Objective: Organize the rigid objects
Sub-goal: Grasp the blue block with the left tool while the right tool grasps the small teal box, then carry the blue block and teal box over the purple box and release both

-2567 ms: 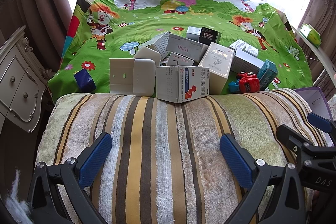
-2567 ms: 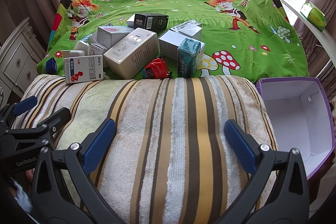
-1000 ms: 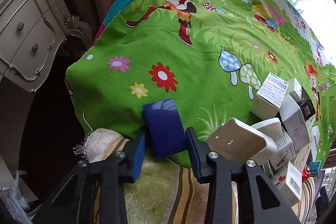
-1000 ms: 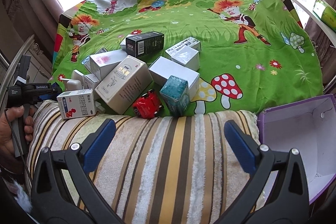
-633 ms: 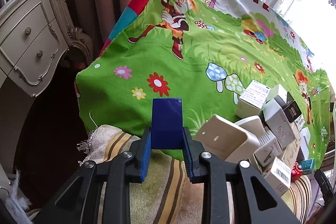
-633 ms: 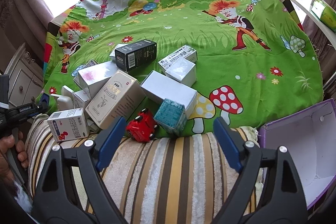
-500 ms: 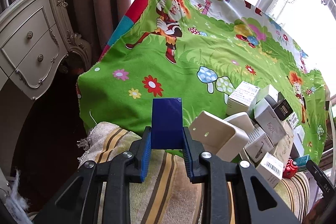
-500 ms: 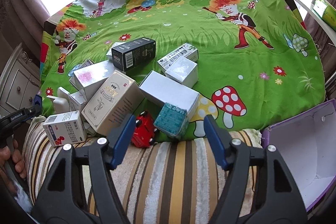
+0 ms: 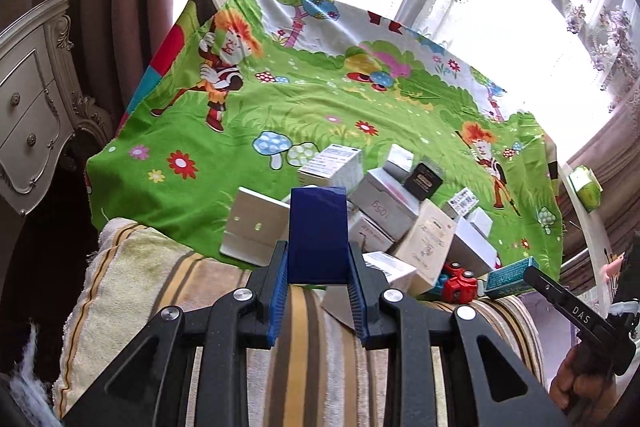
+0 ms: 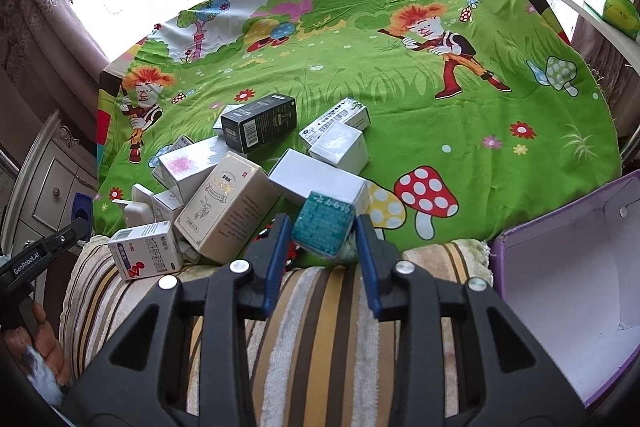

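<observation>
Your left tongs (image 9: 317, 301) lifted the glossy dark-blue cardboard box (image 9: 317, 233); right tongs (image 10: 322, 259) just clamped the teal patterned box (image 10: 323, 229) at 12 o'clock, a tilted corner grip that might slip.

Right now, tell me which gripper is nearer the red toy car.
Right. The right gripper is shut on the teal box, with the red toy car right beside its left finger. The left gripper holds the blue box farther off.

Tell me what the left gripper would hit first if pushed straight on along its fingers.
Probably the pile of boxes beyond the dark blue box held in the left gripper, likely the white carton or its neighbours; depth is unclear.
</observation>
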Demonstrator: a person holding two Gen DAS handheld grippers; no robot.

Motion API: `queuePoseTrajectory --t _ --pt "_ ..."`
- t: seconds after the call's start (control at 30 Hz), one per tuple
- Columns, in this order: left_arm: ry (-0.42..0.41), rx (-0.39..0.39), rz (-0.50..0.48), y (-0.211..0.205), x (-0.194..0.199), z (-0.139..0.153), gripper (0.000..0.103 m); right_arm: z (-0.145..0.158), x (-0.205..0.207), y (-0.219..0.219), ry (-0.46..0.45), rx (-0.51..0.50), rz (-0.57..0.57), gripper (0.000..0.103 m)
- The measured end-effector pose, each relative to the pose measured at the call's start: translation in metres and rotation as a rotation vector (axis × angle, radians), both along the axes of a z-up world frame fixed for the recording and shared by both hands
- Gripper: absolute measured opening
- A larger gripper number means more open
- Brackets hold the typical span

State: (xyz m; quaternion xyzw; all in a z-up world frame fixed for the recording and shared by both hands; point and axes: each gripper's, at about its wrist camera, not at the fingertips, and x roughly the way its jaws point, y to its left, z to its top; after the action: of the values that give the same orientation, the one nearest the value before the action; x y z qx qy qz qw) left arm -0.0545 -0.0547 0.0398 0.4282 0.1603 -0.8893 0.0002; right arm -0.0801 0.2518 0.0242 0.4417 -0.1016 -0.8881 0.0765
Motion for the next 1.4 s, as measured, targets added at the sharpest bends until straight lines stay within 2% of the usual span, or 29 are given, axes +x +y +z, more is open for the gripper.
queuePoseTrajectory --t 0.17,0.33,0.57,0.8,0.97,1.03,1.07,1.1,1.17,1.23,1.4 --pt "0.028 0.042 -0.139 0.053 0.005 0.008 0.029 0.019 0.024 0.031 0.049 -0.018 -0.048 0.038" --pt "0.013 0.079 -0.302 0.110 0.011 0.007 0.028 0.026 0.047 0.070 0.065 -0.024 -0.118 0.038" --pt "-0.004 0.108 -0.538 0.191 0.030 0.008 0.029 0.016 0.078 0.118 0.045 -0.024 -0.208 0.038" --pt "-0.041 0.113 -0.706 0.250 0.046 0.001 0.029 0.006 0.100 0.159 0.026 -0.022 -0.303 0.038" --pt "-0.061 0.089 -0.768 0.270 0.051 -0.002 0.032 0.004 0.107 0.174 0.015 -0.023 -0.338 0.039" --pt "-0.076 0.088 -0.774 0.271 0.050 -0.005 0.048 0.003 0.109 0.178 0.014 -0.030 -0.349 0.039" --pt "-0.074 0.083 -0.768 0.270 0.051 -0.004 0.055 0.003 0.109 0.180 0.012 -0.034 -0.356 0.043" --pt "-0.069 0.076 -0.760 0.269 0.051 -0.004 0.057 0.003 0.110 0.181 0.012 -0.036 -0.359 0.045" --pt "-0.057 0.062 -0.742 0.263 0.051 -0.002 0.061 0.005 0.110 0.182 0.014 -0.027 -0.369 0.063" --pt "-0.048 0.047 -0.727 0.259 0.049 0.000 0.061 0.008 0.112 0.182 0.028 -0.005 -0.378 0.074" --pt "-0.010 -0.009 -0.691 0.247 0.051 0.003 0.062 0.018 0.113 0.177 0.046 0.051 -0.375 0.083"
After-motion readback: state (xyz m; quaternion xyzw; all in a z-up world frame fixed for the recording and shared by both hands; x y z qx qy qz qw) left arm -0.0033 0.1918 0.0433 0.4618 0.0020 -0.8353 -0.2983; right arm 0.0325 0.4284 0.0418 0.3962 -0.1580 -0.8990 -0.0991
